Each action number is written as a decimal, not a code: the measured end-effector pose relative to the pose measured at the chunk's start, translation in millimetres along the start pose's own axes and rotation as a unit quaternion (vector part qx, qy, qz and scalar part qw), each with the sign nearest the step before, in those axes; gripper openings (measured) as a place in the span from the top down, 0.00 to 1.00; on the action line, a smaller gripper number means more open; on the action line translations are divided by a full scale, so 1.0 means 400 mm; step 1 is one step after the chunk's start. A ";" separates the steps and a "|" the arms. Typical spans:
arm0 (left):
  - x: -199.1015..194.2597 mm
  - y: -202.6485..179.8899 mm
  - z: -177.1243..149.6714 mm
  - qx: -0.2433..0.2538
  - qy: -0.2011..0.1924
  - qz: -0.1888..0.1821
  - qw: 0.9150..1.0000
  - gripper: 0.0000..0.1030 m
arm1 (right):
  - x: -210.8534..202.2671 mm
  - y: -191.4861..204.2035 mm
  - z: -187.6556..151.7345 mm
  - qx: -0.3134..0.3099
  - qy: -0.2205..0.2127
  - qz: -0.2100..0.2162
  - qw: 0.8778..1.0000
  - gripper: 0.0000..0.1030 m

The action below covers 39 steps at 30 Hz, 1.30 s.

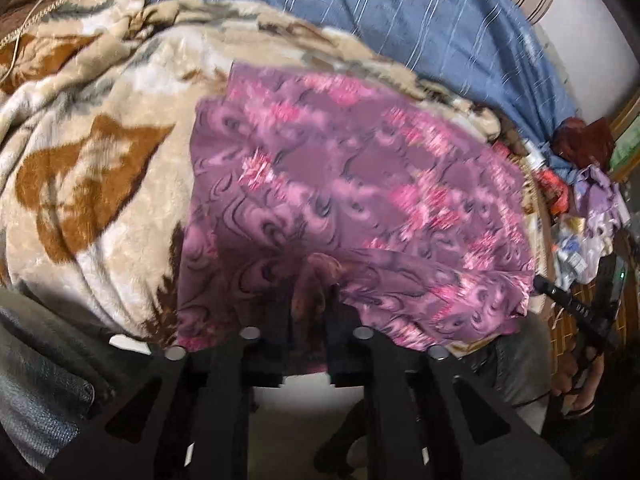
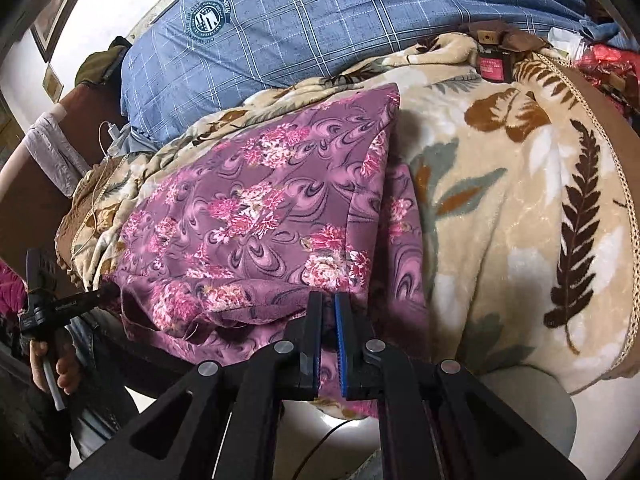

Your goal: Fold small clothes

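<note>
A purple garment with pink flowers (image 1: 352,200) lies on a beige leaf-print blanket (image 1: 100,152). My left gripper (image 1: 310,300) is at its near edge, and its fingers are closed on a bunched fold of the cloth. In the right wrist view the same garment (image 2: 260,220) lies partly folded, with one layer over another. My right gripper (image 2: 329,304) is shut on its near hem, the blue pads pinching the cloth. The left gripper (image 2: 80,300) shows at the garment's left corner, held by a hand.
A blue checked quilt (image 2: 320,20) lies behind the blanket (image 2: 520,200). A heap of clothes and packets (image 1: 580,208) sits at the right in the left wrist view. A pink-labelled box (image 2: 494,66) rests on the blanket's far edge. The floor is below.
</note>
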<state>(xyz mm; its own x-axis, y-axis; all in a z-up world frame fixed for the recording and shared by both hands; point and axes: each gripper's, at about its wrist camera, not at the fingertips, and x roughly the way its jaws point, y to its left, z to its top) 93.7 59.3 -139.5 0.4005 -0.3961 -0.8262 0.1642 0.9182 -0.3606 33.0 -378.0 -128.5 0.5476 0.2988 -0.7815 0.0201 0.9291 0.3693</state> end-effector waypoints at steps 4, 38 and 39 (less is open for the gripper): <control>-0.021 0.015 -0.004 -0.029 0.018 -0.019 0.999 0.67 | 0.005 -0.038 0.005 0.053 0.012 0.012 0.998 0.85; -0.079 -0.013 -0.042 -0.078 0.051 -0.090 0.992 0.64 | -0.064 0.069 -0.034 0.096 0.008 0.061 0.993 0.37; -0.104 -0.004 -0.021 -0.084 0.038 -0.101 0.991 0.57 | -0.089 0.069 -0.011 0.084 -0.009 0.066 0.994 0.36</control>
<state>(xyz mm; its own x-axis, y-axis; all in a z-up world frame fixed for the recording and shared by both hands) 69.4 74.2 -108.0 0.3041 -0.5776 -0.7575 0.0799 0.8079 -0.5839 10.4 -361.8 -92.8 0.5690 0.4109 -0.7123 0.0856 0.8319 0.5483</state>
